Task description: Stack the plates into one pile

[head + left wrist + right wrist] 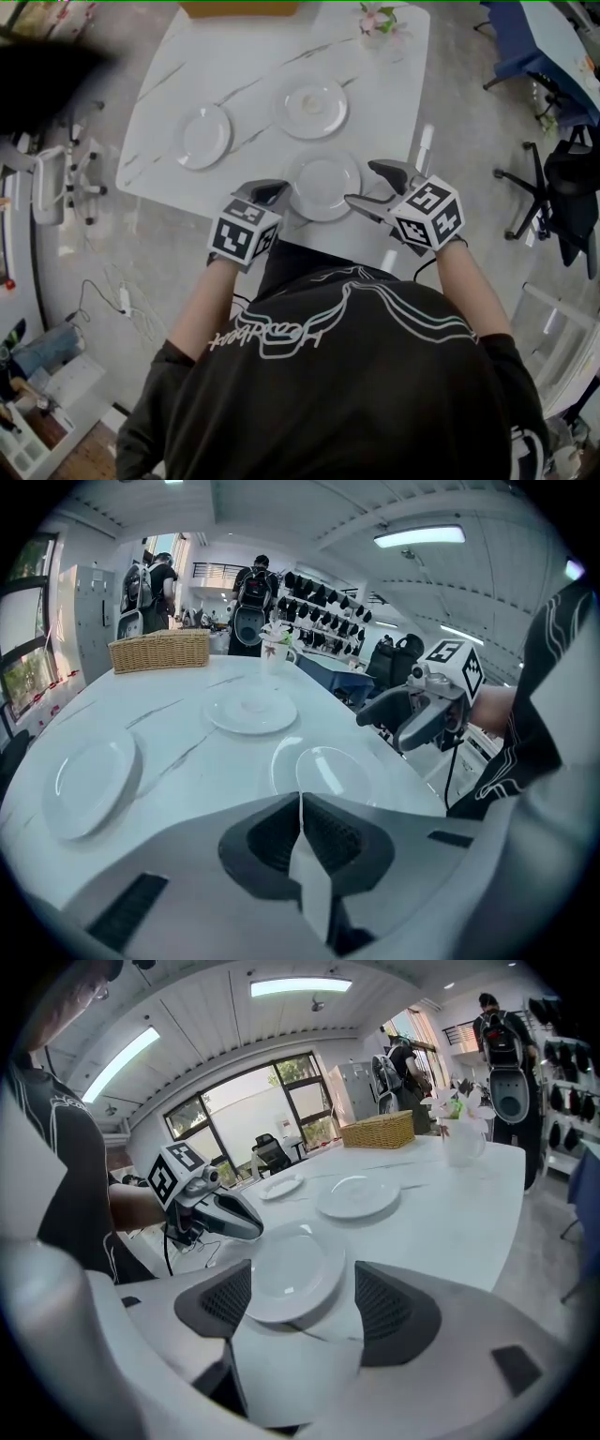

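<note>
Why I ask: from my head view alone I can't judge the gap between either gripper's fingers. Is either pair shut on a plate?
Observer: No. The left gripper has its fingers together with nothing between them.
Operator: And the right one?
Observer: The right gripper has its fingers apart. The nearest plate shows between them, flat on the table, and they are not closed on it.
Operator: Is anyone near the far end?
Observer: Two people stand beyond it, past the wicker basket.
</note>
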Action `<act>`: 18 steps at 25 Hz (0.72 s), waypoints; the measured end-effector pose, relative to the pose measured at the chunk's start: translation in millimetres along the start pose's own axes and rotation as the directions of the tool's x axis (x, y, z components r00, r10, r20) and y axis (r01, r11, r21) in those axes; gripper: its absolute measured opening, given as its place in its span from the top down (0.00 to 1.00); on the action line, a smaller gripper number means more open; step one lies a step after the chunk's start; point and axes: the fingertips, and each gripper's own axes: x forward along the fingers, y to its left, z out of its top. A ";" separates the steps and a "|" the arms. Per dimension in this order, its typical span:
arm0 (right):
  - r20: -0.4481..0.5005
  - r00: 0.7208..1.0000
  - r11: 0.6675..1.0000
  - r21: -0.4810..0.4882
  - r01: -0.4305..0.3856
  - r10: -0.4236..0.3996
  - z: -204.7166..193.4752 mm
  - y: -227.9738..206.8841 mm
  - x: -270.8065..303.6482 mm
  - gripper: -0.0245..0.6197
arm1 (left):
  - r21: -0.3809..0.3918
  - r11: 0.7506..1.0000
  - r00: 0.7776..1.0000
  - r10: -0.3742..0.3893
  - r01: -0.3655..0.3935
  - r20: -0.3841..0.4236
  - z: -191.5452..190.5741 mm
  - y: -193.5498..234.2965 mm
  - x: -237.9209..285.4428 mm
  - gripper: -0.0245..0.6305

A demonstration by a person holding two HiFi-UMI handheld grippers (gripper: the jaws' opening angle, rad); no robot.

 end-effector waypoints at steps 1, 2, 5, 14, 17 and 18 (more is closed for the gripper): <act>-0.003 1.000 1.000 0.004 -0.001 0.001 -0.9 0.1 0.8 0.41 | -0.001 1.000 1.000 0.000 0.000 -0.006 -1.3 1.0 1.1 0.92; -0.006 1.000 1.000 0.008 -0.002 0.002 -1.8 0.2 1.7 0.41 | -0.003 1.000 1.000 -0.001 0.001 -0.011 -2.6 1.9 2.2 0.92; -0.013 1.000 1.000 0.023 -0.002 0.002 -4.4 -0.1 4.2 0.41 | -0.013 1.000 1.000 -0.012 0.012 -0.013 -4.5 3.4 3.7 0.92; -0.028 1.000 0.996 0.086 -0.007 0.009 -9.5 -1.7 7.2 0.41 | -0.038 0.999 1.000 -0.024 0.024 -0.011 -3.5 5.3 4.1 0.92; -0.033 0.999 0.994 0.108 -0.014 0.017 -12.2 -0.9 9.4 0.41 | -0.043 0.999 1.000 -0.026 0.025 -0.016 -5.4 6.2 4.6 0.92; -0.037 0.999 0.993 0.114 -0.015 0.020 -13.2 -0.6 10.3 0.41 | -0.044 0.999 0.999 -0.026 0.025 -0.021 -6.7 6.7 5.2 0.92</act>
